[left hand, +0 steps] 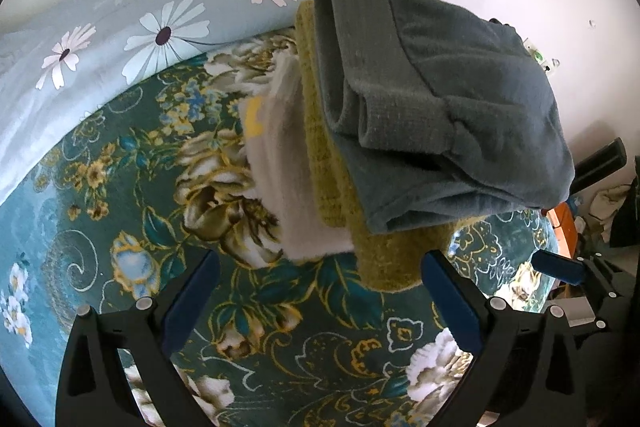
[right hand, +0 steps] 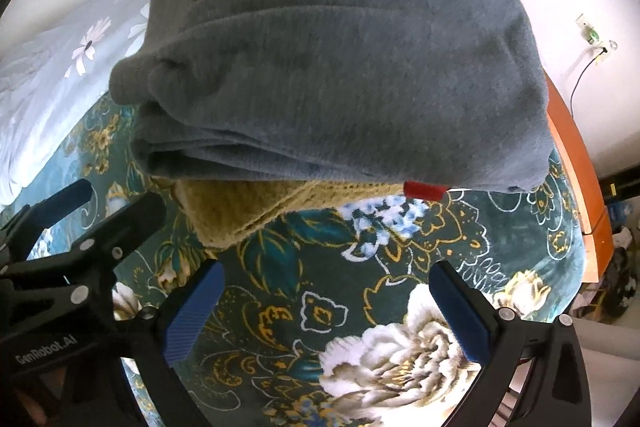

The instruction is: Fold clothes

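Place: a bedroom in a home.
Bed: covered by a dark green bedspread with a big flower print.
Bedding: pale blue daisy-print quilt bunched along the far side.
Laundry: folded stack of clothes sitting on the bedspread, grey over mustard over white.
Frame: orange wooden bed edge at the right.
Wall: plain white, with a socket and a cable plugged in.

Ahead of both tongs, the grey-blue garment is showing a soft, matt, fleecy nap. Beneath it the mustard knit is looking coarse and nubbly, the white cloth plush. Under the tongs the floral blanket is looking velvety.
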`<state>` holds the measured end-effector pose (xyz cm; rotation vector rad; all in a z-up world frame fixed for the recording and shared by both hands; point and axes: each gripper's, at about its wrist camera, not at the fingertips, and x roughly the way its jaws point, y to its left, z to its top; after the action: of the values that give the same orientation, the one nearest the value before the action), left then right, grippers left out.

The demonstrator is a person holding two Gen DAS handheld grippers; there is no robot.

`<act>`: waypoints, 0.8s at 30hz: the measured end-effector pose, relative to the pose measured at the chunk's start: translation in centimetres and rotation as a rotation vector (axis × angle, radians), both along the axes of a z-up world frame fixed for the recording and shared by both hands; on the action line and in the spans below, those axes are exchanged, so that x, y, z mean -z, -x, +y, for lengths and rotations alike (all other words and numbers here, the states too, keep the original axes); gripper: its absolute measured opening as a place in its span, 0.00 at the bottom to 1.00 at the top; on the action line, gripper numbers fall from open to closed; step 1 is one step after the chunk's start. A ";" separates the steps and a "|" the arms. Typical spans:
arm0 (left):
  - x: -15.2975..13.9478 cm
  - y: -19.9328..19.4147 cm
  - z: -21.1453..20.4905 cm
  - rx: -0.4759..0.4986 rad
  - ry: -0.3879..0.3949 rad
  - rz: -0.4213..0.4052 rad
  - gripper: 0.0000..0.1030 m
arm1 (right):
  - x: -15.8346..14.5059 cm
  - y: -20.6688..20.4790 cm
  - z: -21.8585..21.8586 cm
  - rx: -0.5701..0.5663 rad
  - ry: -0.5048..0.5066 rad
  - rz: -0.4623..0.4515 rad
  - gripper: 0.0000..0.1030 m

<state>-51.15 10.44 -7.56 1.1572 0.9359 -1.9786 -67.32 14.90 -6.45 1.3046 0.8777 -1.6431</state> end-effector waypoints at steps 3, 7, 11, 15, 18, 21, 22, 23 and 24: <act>0.2 -0.1 0.2 0.001 -0.017 0.024 0.98 | 0.2 -0.2 0.0 -0.014 0.000 0.009 1.00; 0.4 0.0 0.2 0.000 -0.018 0.022 0.98 | 0.3 -0.5 -0.2 -0.035 0.004 0.022 1.00; 0.8 0.0 0.1 -0.012 -0.051 0.015 0.98 | 0.4 -0.8 -0.4 -0.051 0.001 0.022 1.00; 1.0 0.0 0.2 -0.011 -0.050 -0.002 0.98 | 0.2 -1.0 -0.5 -0.062 0.003 0.029 1.00; 1.0 0.0 0.2 -0.010 -0.047 -0.004 0.98 | 0.1 -1.1 -0.7 -0.069 0.008 0.038 1.00; 0.8 0.0 0.3 -0.006 -0.045 -0.001 0.98 | 0.0 -1.1 -1.0 -0.073 0.014 0.040 1.00; 0.7 0.0 0.3 -0.004 -0.045 -0.002 0.98 | -0.1 -1.2 -1.0 -0.075 0.015 0.041 1.00; 0.7 0.0 0.4 -0.002 -0.046 -0.003 0.98 | -0.2 -1.2 -1.0 -0.076 0.016 0.043 1.00; 0.6 0.0 0.5 0.000 -0.047 -0.002 0.98 | -0.2 -1.2 -1.0 -0.077 0.017 0.045 1.00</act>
<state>-51.13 10.91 -8.19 1.1852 0.9866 -1.9639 -66.13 13.87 -6.22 1.2109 0.9277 -1.6220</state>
